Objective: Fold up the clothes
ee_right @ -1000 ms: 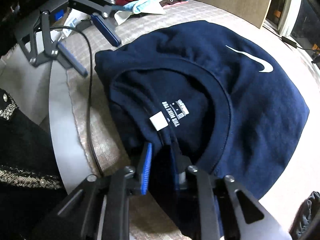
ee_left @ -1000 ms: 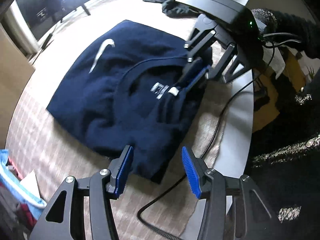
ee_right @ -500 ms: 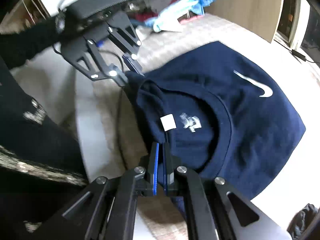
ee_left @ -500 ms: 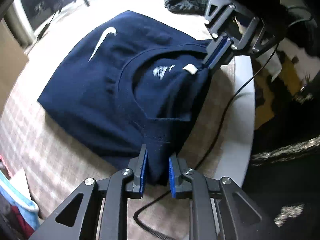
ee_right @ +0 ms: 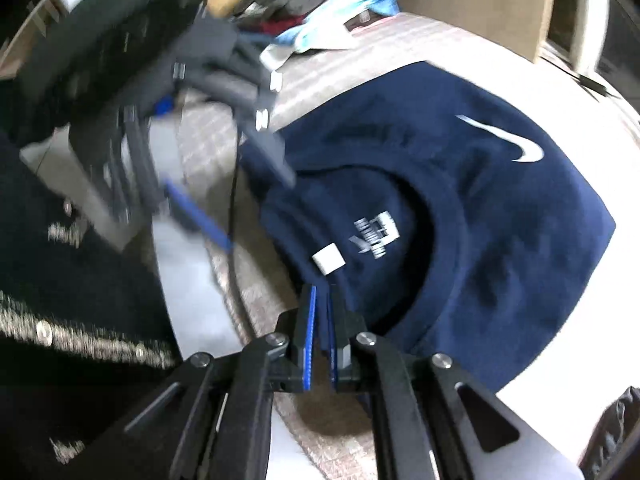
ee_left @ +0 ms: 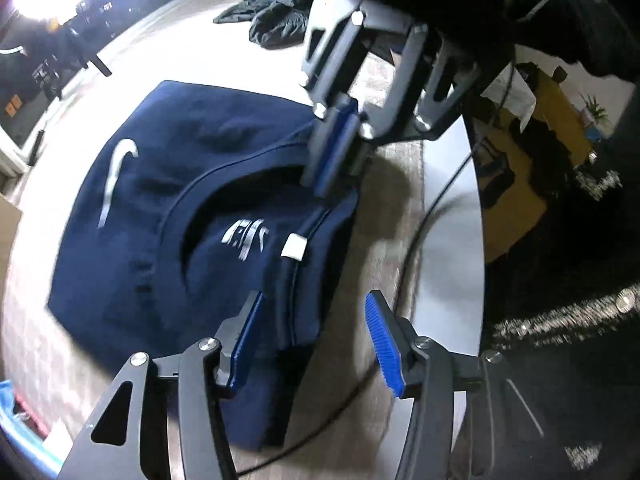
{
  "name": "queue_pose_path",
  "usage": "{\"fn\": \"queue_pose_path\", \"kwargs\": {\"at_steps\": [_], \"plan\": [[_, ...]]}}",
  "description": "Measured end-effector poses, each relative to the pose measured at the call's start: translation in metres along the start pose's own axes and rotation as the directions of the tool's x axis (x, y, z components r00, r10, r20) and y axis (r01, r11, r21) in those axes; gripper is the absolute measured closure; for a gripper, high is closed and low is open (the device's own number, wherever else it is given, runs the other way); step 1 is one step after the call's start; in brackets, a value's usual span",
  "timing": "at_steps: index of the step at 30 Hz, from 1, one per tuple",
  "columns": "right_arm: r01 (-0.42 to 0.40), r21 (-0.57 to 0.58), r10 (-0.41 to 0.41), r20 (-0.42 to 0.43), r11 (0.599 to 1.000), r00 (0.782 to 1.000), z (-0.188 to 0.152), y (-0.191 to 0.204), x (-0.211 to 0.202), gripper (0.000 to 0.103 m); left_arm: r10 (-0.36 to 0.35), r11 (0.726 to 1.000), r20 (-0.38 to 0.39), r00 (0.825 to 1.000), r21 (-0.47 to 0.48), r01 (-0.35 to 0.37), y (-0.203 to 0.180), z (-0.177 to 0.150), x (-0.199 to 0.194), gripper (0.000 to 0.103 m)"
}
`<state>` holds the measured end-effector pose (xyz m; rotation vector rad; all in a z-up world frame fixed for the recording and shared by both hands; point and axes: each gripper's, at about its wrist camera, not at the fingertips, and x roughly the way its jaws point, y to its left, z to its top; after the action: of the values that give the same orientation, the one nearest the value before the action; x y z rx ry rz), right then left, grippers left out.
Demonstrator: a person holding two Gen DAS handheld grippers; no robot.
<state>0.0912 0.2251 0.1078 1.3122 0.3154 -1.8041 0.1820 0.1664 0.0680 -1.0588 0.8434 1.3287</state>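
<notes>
1. Jaws of the left gripper (ee_left: 314,334) are opening now; half a second ago they pinched the sweatshirt's near edge, and now the blue pads (ee_left: 383,346) stand apart with the fabric lying loose between them, only the left pad near the cloth.
2. Right gripper (ee_right: 320,334) is still clamped tight on the collar edge, as it was a second ago; in the left view it bites the cloth at 12 o'clock.
3. Sweatshirt (ee_left: 168,216) (navy, white swoosh at 10 o'clock) lies folded on the table (ee_left: 452,240), neck opening and white tag (ee_left: 294,246) turned up. Its shape is more bunched at the collar than a second ago.
4. Table edge curves close by at 3 o'clock in the left view, with a black cable (ee_left: 420,248) running along it just beside the sweatshirt. Bare tabletop stretches from 9 to 12 o'clock beyond the garment.
5. Dark clothing (ee_left: 276,14) lies heaped at 12 o'clock, well apart. In the right view a pile of clothes (ee_right: 328,12) sits at 12 o'clock; whether it rests in a container I cannot tell.
</notes>
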Motion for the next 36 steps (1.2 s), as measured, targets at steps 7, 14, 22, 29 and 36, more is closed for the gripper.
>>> {"fn": "queue_pose_path", "kwargs": {"at_steps": [7, 14, 22, 29, 36], "plan": [[0.047, 0.058, -0.042, -0.092, 0.997, 0.995, -0.024, 0.001, 0.021, 0.096, -0.129, 0.981, 0.03, 0.991, -0.142, 0.132, 0.001, -0.027, -0.025, 0.054], [0.053, 0.398, -0.184, 0.298, 0.916, 0.937, -0.031, -0.061, -0.081, 0.056, 0.075, 0.893, 0.207, 0.976, -0.448, 0.027, 0.086, -0.053, -0.093, 0.049], [0.151, 0.629, -0.371, 0.234, 0.762, 0.899, -0.033, -0.146, -0.07, 0.088, 0.152, 0.895, 0.251, 0.956, -0.446, -0.025, 0.092, 0.032, -0.057, 0.049], [0.125, 0.549, -0.278, 0.204, 0.827, 0.939, -0.04, -0.182, -0.052, 0.089, 0.052, 0.908, 0.206, 0.977, -0.418, 0.039, 0.077, 0.093, 0.011, 0.044], [0.083, 0.395, -0.191, 0.242, 0.915, 0.951, -0.029, -0.19, -0.027, 0.066, 0.116, 0.981, 0.097, 0.988, -0.165, -0.099, 0.036, 0.095, 0.032, 0.027]]}}
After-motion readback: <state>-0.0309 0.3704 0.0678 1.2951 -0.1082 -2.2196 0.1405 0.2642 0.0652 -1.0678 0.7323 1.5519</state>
